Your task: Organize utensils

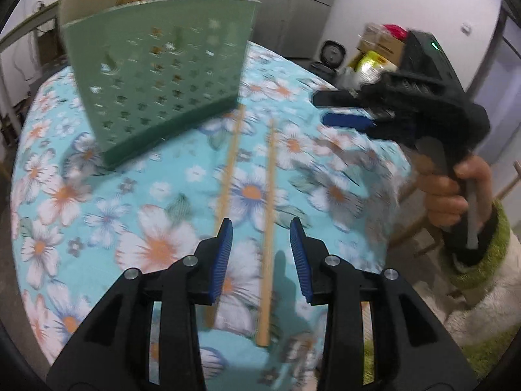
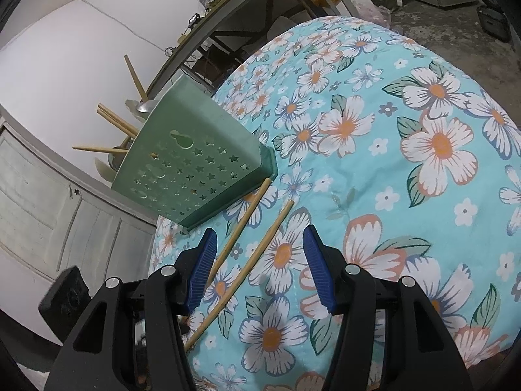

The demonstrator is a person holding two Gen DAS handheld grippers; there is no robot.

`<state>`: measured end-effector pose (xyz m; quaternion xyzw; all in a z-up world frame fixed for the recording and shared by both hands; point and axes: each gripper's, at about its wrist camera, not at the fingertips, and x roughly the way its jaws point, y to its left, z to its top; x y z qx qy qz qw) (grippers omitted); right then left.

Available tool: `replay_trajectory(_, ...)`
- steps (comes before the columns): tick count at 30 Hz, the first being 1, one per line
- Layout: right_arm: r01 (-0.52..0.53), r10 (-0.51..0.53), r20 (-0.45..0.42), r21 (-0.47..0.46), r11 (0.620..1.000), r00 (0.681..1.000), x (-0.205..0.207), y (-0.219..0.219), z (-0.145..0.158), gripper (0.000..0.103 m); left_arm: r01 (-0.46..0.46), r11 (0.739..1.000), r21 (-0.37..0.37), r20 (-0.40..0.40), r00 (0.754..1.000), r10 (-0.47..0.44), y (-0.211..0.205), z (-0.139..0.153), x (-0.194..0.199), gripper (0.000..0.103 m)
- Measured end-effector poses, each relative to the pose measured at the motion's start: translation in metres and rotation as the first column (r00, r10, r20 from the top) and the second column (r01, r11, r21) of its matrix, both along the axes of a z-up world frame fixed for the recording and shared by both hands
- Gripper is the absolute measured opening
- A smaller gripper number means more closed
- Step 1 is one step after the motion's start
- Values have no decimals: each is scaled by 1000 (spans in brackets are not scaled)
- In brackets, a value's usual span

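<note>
Two thin wooden chopsticks (image 1: 268,228) lie side by side on the round table's turquoise floral tablecloth (image 1: 156,195), just beside a green perforated plastic utensil holder (image 1: 162,78) with more sticks poking out. Left hand-held gripper (image 1: 262,231) sits apart above one stick, not touching it. Right hand-held gripper (image 2: 259,238) is apart too, empty. Only the left view catches the person's hand (image 1: 452,189) and fuzzy sleeve; the right shows white cabinet doors (image 2: 49,195).

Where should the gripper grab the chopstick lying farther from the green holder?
Probably mid-length on the chopstick, coming from above. It lies flat on the tablecloth, thin and long, with a gap beside its neighbour, so one finger fits each side.
</note>
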<state>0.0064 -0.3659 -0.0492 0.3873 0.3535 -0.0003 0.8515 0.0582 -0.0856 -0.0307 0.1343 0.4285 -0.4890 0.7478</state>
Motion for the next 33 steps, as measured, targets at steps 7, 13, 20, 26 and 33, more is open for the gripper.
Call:
replay_trajectory(7,5,-5,2,4,1000,1000,-2,-3,0,54,33,997,71,12,999,-33,-14,-13,-15,35)
replay_trajectory(13,3,-3,0,3,1000,1000,-1,-2,-1,54,6,995,98,-3,1000,-5,-20,-20,-6,30)
replay_trajectory(20,-2,2,-1,3,1000,1000,-1,0,1,54,-24,998,61,-109,994,31,-27,-22,7,18)
replay_trajectory(26,5,-5,-14,13,1000,1000,-1,-3,-1,54,-30,999,-22,-242,970,24,-40,-26,9,18)
replay_trajectory(33,10,-10,-16,5,1000,1000,-2,-6,-1,54,-29,997,-75,-216,976,12,-39,-14,10,30)
